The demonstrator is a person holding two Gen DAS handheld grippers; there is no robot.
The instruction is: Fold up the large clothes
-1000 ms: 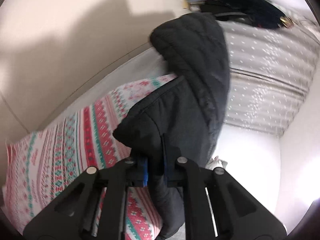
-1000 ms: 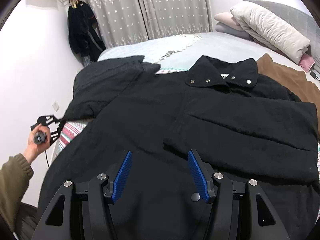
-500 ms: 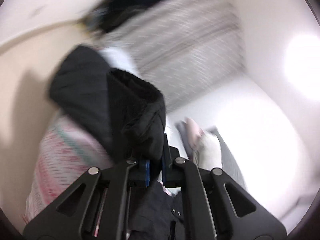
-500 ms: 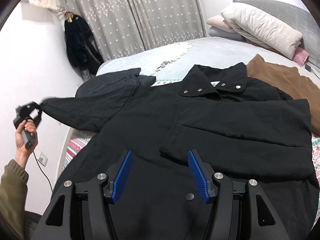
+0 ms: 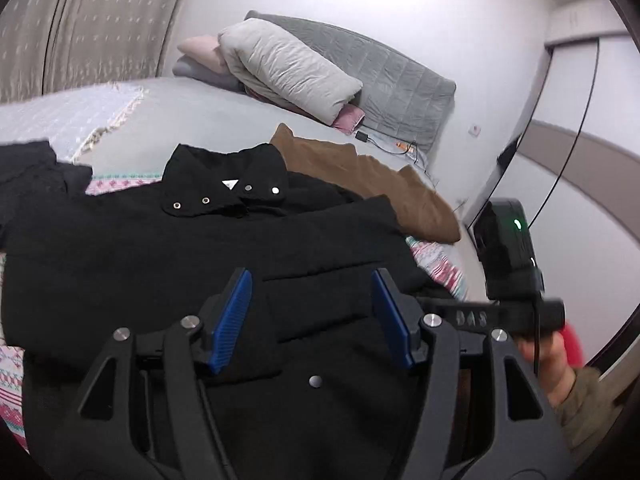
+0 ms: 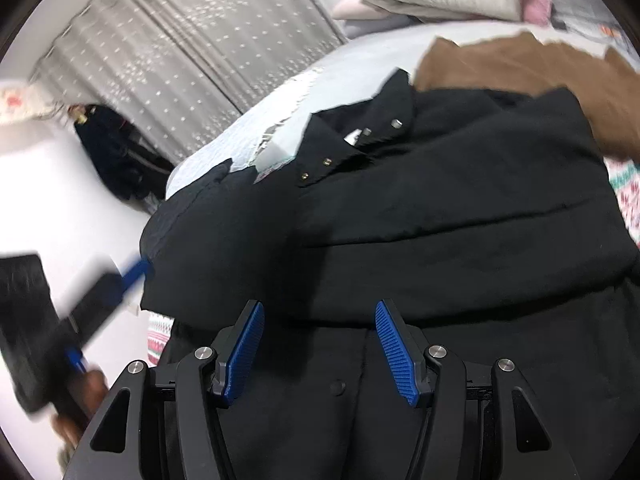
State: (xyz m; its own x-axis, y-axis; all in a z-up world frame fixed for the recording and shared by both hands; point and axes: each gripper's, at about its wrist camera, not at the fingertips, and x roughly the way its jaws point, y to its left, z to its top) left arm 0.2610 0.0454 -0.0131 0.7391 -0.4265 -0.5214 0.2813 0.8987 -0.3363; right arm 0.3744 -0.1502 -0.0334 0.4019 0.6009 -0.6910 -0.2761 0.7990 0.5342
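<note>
A large black padded jacket [image 5: 160, 248] lies spread on the bed, collar with snap buttons [image 5: 224, 196] at the far side. Both sleeves lie folded across its front. My left gripper [image 5: 312, 312] is open and empty, just above the jacket's lower front. My right gripper [image 6: 320, 344] is open and empty above the jacket [image 6: 440, 220] near its hem. The left gripper also shows blurred at the left edge of the right wrist view [image 6: 100, 292], beside the folded sleeve edge. The right gripper's body [image 5: 508, 256] shows at the right of the left wrist view.
A brown garment [image 5: 360, 176] lies beyond the jacket's right shoulder. Folded bedding and pillows [image 5: 280, 64] are stacked at the bed's head. A patterned red-and-green blanket [image 5: 440, 268] lies under the jacket. Grey curtains [image 6: 180, 60] and a hanging dark coat [image 6: 116, 152] stand at the left.
My left gripper carried the left sleeve up and over onto the jacket's front, then opened and let it go. My right gripper stayed open and tilted a little.
</note>
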